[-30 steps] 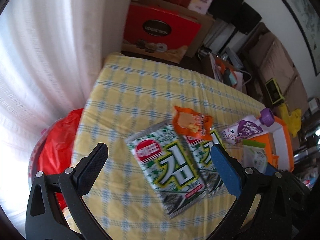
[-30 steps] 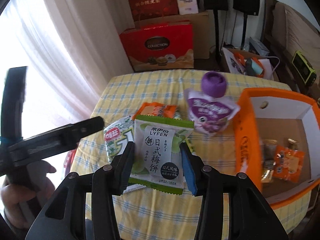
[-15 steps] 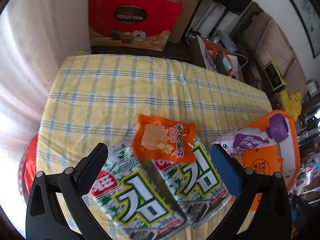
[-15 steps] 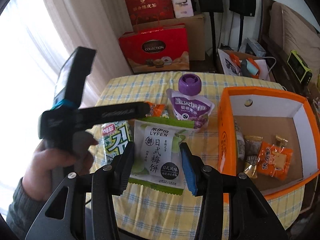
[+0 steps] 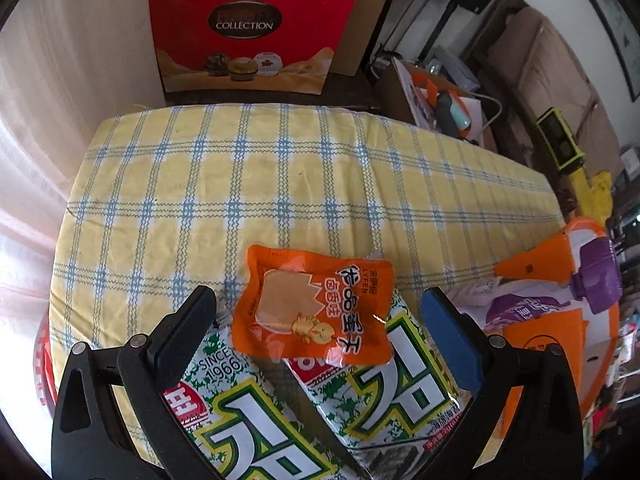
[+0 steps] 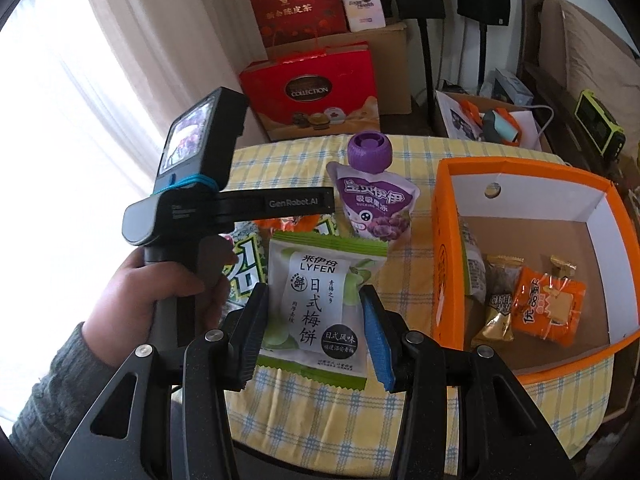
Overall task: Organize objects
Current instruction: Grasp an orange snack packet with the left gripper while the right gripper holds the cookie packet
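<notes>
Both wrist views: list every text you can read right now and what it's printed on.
"COLLECTION": red gift box.
"LYFEN": green plum packet in the right tool.
"SINCE 1966": seaweed packs.
"LYFEN": orange snack packet on them.
"GenRobot.AI": left tool, seen from the right wrist view.
"SUCKING JELLY": purple pouch.
Orange box logo and the fine print on the packets: too small.
</notes>
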Motion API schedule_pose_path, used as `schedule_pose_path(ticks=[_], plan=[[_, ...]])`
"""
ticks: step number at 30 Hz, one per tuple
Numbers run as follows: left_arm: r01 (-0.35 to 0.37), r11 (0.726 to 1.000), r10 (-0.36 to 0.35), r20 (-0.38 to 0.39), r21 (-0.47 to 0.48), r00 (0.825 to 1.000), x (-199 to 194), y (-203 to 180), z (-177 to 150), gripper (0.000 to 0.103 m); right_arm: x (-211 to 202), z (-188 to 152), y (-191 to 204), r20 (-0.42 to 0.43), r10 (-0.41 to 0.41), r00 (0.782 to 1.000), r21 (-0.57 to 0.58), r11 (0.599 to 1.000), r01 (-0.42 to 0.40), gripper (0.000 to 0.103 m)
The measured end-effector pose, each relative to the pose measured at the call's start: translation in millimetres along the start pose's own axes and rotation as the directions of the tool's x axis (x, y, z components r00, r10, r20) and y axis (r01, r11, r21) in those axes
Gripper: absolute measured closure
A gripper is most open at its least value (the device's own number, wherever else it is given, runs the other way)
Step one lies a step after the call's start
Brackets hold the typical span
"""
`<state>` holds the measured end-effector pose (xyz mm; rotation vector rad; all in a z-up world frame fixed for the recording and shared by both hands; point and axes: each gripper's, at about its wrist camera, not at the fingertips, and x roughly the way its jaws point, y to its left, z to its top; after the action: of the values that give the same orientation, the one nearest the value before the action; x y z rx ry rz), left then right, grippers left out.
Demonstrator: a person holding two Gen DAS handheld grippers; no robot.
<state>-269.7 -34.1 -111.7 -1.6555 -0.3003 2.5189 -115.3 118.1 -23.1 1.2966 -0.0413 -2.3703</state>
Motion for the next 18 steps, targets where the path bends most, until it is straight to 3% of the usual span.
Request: schedule_pose_path(ticks=[2,4,18], plan=[[-0.003,1.000,0.003,0.000,-0.004,1.000,2,0,1,0.009,0,0,-1,-0.002,-0.002,1.000,0.003,1.000,0.002,0.056],[0.002,1.000,-0.002,-0.008,-0.003,1.000,5,1,1,0.022,0,-1,-2,-0.005,-0.003,1.000,0.005,1.000,0.003,0.056],[0.005,0.999,-0.006,0.023,0.039,1.000,-7,1,-2,0.041,2,1,-4,-0.011,-0.003,1.000,0.008,1.000,0.003,0.056]])
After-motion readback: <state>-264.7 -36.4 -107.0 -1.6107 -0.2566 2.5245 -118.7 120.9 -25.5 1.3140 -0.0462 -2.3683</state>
